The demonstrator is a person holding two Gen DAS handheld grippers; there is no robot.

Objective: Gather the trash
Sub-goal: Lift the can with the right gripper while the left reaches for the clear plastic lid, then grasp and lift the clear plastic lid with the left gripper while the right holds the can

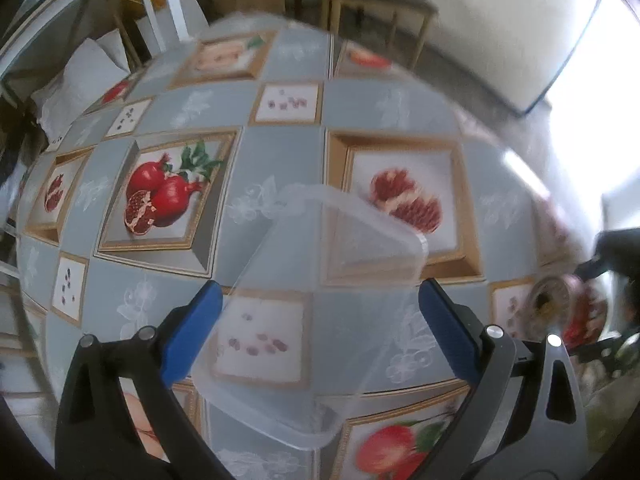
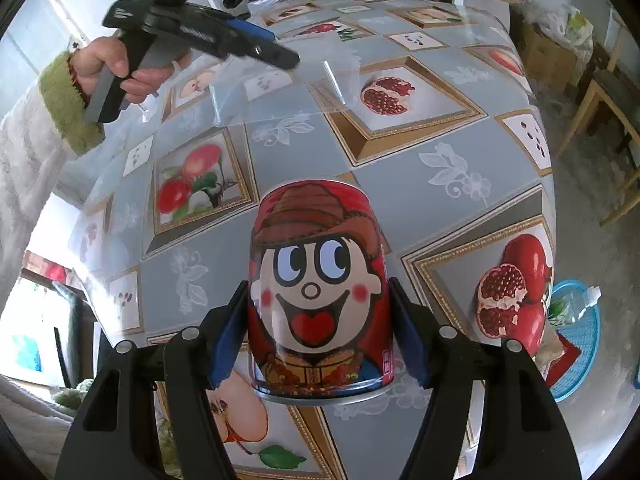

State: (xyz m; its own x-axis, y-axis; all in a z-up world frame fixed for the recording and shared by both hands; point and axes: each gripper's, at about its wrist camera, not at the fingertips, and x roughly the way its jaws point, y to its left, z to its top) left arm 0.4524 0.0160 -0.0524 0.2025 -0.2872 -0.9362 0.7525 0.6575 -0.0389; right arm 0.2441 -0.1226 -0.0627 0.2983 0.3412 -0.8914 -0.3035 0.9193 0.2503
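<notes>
The right hand-held gripper (image 2: pixel 318 332), black with blue pads, clamps a red cartoon-face metal can (image 2: pixel 320 292) between its two fingers; the pads press on the can's left and right sides. The can is lifted above the table (image 2: pixel 400 200), which wears a grey oilcloth printed with framed pomegranates and apples (a shiny clear film lies over it).

The left hand-held gripper (image 1: pixel 320 316) pinches a clear, rectangular plastic container lid (image 1: pixel 316 320) across its width, one blue pad against each long edge. The lid sits tilted between the fingers and reaches out past the fingertips, above the table. In the right wrist view this left hand-held gripper appears at upper left, gripped by a hand (image 2: pixel 116 68) in a white sleeve with a fuzzy green cuff (image 2: pixel 64 108).

Past the table's right edge, low on the floor, stands a blue plastic basket (image 2: pixel 580 344) with some rubbish in it. A wooden chair (image 1: pixel 376 4) stands beyond the far side of the table.
</notes>
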